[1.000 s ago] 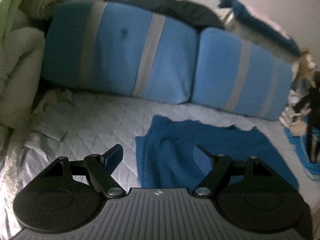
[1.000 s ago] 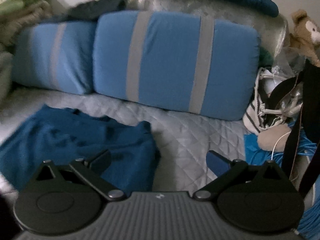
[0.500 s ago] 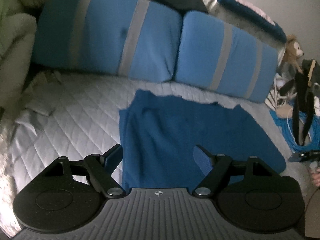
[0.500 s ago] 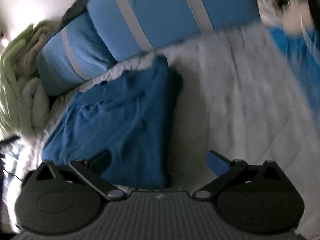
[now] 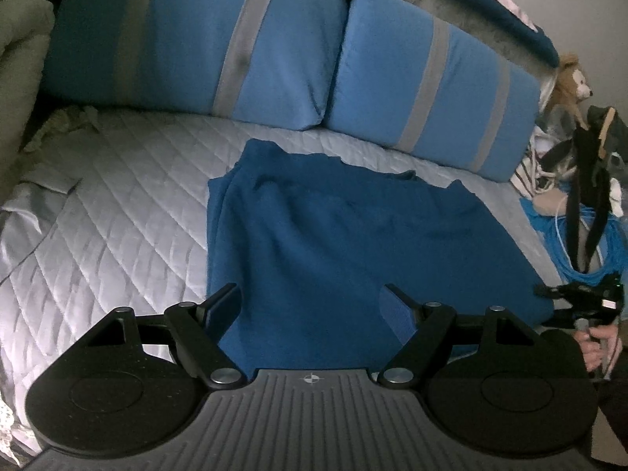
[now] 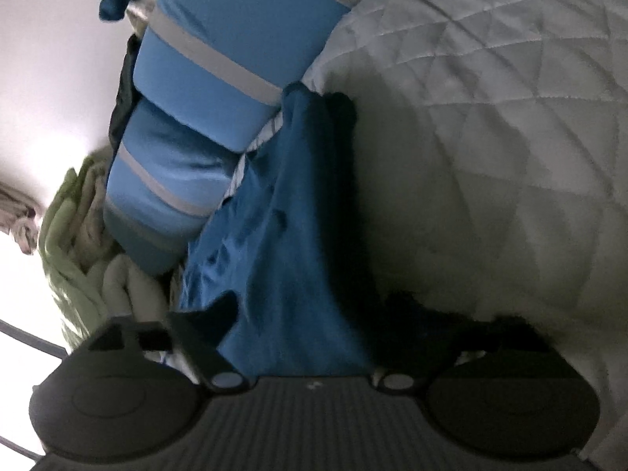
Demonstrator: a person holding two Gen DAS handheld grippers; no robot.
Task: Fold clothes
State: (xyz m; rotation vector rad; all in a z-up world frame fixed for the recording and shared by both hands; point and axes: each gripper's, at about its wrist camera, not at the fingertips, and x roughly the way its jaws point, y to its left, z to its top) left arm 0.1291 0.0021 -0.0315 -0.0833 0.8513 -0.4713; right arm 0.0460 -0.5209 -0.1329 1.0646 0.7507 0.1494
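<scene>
Blue shirt [image 5: 353, 235] on the bed [image 5: 117, 212]
It lay flat by the pillows [image 5: 274, 43]. The left tool [image 5: 310, 300] hung open over it; the right tool [image 6: 314, 310] was closing around its edge.

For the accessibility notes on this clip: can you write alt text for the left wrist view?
A dark blue garment lies spread on a grey quilted bed cover, with the left gripper open over its near edge. Two blue pillows with grey stripes lean behind it; at far right, a hand holds the right gripper.
</scene>
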